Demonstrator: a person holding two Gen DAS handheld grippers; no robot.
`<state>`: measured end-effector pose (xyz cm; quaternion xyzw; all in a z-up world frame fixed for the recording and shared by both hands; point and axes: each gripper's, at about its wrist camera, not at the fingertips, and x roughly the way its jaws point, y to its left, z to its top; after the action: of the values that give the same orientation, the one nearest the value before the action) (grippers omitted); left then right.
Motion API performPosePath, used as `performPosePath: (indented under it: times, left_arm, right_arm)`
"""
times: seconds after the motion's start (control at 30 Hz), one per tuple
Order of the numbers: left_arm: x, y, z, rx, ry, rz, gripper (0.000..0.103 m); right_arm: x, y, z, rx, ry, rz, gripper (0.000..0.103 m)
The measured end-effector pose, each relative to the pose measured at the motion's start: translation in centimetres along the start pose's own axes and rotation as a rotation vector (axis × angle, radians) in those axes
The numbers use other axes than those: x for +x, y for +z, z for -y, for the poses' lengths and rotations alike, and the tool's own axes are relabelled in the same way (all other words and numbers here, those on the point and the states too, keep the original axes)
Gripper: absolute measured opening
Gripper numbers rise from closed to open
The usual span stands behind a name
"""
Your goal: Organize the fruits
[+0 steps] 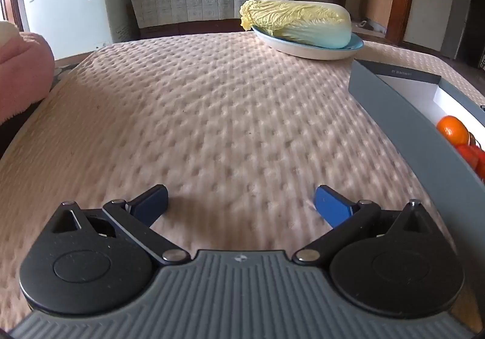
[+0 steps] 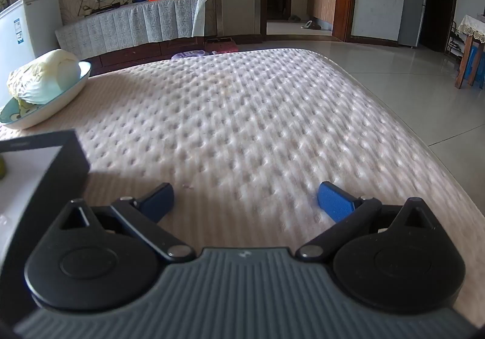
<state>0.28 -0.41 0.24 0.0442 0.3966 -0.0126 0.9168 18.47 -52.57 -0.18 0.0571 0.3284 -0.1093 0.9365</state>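
Observation:
In the left wrist view my left gripper (image 1: 241, 202) stands open over the dimpled table cloth (image 1: 212, 114), nothing between its blue pads. At the right edge lies a grey box (image 1: 403, 114) with a white inside. An orange (image 1: 452, 130) and red fruit (image 1: 471, 157) sit in it. In the right wrist view my right gripper (image 2: 245, 202) is open too, empty, above the cloth (image 2: 242, 114). The grey box's corner (image 2: 57, 163) shows at its left, with a sliver of something green (image 2: 1, 169) at the frame edge.
A napa cabbage (image 1: 298, 22) lies on a pale blue plate (image 1: 318, 51) at the table's far side; both show again as cabbage (image 2: 42, 78) and plate (image 2: 60, 102). A pink sleeve (image 1: 24, 78) is at the left. The table's right edge (image 2: 424, 139) drops to tiled floor.

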Motion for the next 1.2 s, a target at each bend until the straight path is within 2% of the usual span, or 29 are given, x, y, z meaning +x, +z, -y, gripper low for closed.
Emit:
performPosePath:
  times: [0.07,0.1,0.17,0.3,0.33,0.4,0.47,0.53,0.67,0.9,1.2]
  left_arm:
    - [0.1,0.6,0.9,-0.018,0.031,-0.010,0.103]
    - [0.1,0.3,0.7,-0.057,0.023,0.016,0.103]
    - [-1.8,-0.2,1.2,-0.062,0.034,0.054,0.103]
    - [-3.4,-0.2,0.9,-0.064,0.005,0.063,0.103]
    - [-4.7,-0.6,0.8,-0.046,-0.011,0.068,0.103]
    - [-5.1,-0.5,1.3,-0.036,-0.043,0.061,0.103]
    - [-5.4,-0.5,1.7,-0.011,-0.113,0.059,0.103]
    - [-5.6,-0.6,2.8,0.037,-0.140,0.064,0.103]
    - [-4.7,0.1,5.3,0.122,-0.132,0.044,0.103]
    - [-2.2,3.0,7.5,0.097,-0.136,0.020,0.103]
    - [3.6,9.2,9.4,0.068,-0.145,-0.008,0.103]
  right_arm:
    - [0.0,0.0,0.1,0.003,0.002,0.011,0.103]
    - [0.0,0.0,0.0,-0.007,-0.006,0.012,0.103]
    - [0.0,0.0,0.0,-0.010,-0.009,0.005,0.103]
    - [0.0,0.0,0.0,-0.002,-0.002,0.000,0.103]
    - [0.0,0.0,0.0,-0.002,-0.002,0.000,0.103]
    - [0.0,0.0,0.0,-0.003,-0.003,0.001,0.103]
    - [0.0,0.0,0.0,-0.003,-0.002,0.001,0.103]
    - [0.0,0.0,0.0,-0.002,-0.002,-0.001,0.103]
    - [0.0,0.0,0.0,-0.002,-0.002,-0.001,0.103]
    - [0.0,0.0,0.0,-0.002,-0.001,-0.001,0.103]
    - [0.0,0.0,0.0,-0.002,-0.001,-0.001,0.103]
